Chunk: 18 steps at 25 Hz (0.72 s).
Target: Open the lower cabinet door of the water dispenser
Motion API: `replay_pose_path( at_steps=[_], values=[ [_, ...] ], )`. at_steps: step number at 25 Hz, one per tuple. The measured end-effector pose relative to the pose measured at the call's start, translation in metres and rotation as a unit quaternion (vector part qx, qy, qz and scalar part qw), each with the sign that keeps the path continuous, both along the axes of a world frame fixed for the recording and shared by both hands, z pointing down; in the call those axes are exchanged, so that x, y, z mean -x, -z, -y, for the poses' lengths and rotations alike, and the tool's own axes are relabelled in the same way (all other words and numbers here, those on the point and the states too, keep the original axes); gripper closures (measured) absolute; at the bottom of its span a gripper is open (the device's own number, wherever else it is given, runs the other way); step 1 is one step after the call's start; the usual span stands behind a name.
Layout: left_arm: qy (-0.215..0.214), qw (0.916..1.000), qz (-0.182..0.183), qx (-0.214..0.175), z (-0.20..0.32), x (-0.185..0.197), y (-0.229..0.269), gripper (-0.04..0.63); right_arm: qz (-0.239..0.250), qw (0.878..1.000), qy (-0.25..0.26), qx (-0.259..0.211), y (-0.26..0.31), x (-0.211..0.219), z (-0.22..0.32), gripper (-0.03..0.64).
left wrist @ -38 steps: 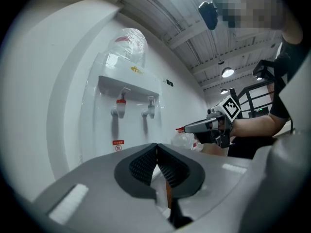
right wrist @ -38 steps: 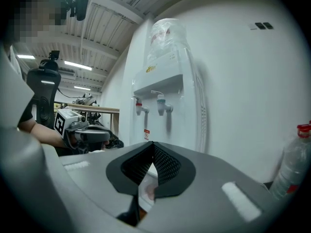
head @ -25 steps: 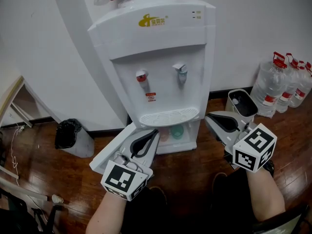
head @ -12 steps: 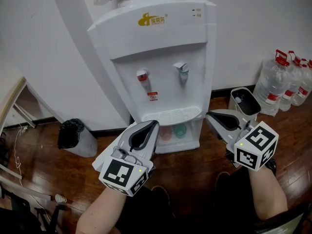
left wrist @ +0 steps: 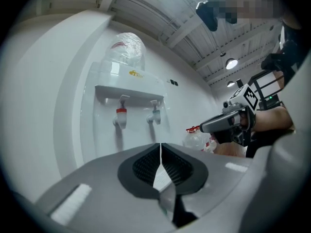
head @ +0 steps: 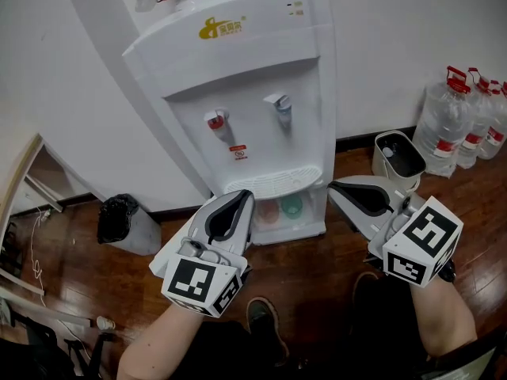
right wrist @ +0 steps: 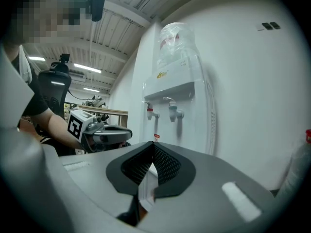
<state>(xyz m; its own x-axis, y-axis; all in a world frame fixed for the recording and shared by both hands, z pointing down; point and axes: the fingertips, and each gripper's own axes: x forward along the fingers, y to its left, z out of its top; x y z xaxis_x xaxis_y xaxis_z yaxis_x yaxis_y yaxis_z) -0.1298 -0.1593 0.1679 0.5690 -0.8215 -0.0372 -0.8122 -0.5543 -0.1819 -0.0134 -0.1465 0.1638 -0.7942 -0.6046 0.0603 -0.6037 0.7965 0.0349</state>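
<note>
Left gripper jaws: parted by a sliver. They have just been opening, and nothing is between them; only white shows through the slit. Right gripper jaws: closed tip to tip, empty.

We judge the left is finished with the door, not reaching for it. The lower cabinet door already stands swung out to the left. In the head view it lies just under and beside the left gripper; we can't tell if they touch. The right gripper is level off the dispenser's front right corner, near it but apart. It looks parked clear of the door's swing, with no job here.

Door: plain flat white panel, hinged on the cabinet's left side, no handle that we can make out. With it open the cabinet is exposed, and a pink cup and a green cup sit inside.

The water dispenser is white with a gold logo. It has a red tap and a blue tap over a slotted drip tray. It stands on the wood floor, back against the white wall.

To us the task looks complete.

Further out along the floor's wall edge:
- Left: a black-bagged bin.
- Right: a white open container and water bottles.
</note>
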Motion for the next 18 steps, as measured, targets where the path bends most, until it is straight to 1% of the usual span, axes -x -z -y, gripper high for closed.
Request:
replay_pose_path(
  at_steps=[1,4,7,10,12,15,18],
  values=[
    [0.009,0.9999,-0.008,0.004,0.000,0.002,-0.005,0.551,0.002,1.000,0.002,0.000,0.001,0.000,-0.001,0.614],
    [0.030,0.9990,-0.027,0.018,-0.001,0.007,-0.021,0.548,0.000,1.000,0.005,0.002,-0.001,-0.002,-0.003,0.614],
    [0.031,0.9985,-0.022,0.040,0.003,0.006,-0.039,0.543,-0.004,1.000,0.013,0.021,-0.006,-0.003,0.003,0.614],
    [0.032,0.9981,-0.023,0.048,0.009,0.004,-0.050,0.543,0.006,0.999,0.020,0.041,0.000,-0.004,0.015,0.614],
    [0.033,0.9978,-0.031,0.048,0.014,0.003,-0.054,0.543,-0.001,0.999,0.028,0.031,0.004,-0.004,0.019,0.614],
    [0.035,0.9980,-0.040,0.034,0.022,0.001,-0.056,0.543,-0.024,0.999,0.037,0.003,-0.008,-0.008,0.026,0.614],
    [0.048,0.9960,-0.070,0.027,0.028,0.001,-0.061,0.543,-0.019,0.999,0.045,0.009,-0.035,-0.009,0.033,0.614]
  ],
)
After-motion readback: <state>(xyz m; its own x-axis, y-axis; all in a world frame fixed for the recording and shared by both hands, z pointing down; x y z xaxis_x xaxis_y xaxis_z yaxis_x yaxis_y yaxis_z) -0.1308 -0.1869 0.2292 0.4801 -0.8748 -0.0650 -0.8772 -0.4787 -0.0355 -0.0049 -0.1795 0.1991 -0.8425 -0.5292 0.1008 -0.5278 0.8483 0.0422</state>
